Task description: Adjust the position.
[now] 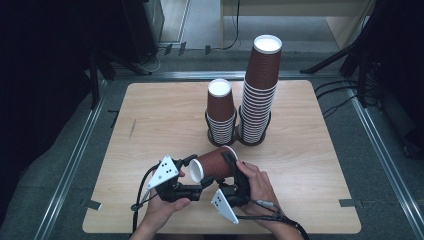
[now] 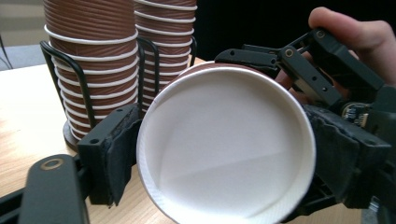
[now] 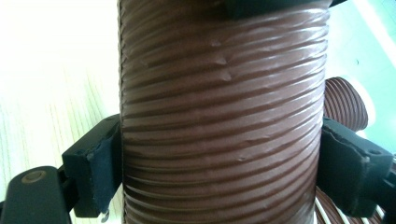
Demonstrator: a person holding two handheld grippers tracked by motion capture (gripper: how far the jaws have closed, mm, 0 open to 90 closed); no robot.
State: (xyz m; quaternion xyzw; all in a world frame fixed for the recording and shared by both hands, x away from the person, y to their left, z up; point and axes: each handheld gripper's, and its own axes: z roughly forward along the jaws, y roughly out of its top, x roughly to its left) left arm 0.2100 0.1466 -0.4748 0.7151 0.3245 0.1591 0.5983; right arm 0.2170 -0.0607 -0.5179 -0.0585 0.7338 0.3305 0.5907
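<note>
Brown ribbed paper cup (image 1: 216,164) lies sideways above the tabletop (image 1: 150,125); right gripper (image 1: 231,165) fingers pinch its body; left gripper (image 1: 196,176) fingers clasp its rim; next, probably pull nested cups apart.

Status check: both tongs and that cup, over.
Left tongs and right tongs both clamped on the brown cup, held sideways above the table. Two cup stacks stand behind. Path clear.
</note>
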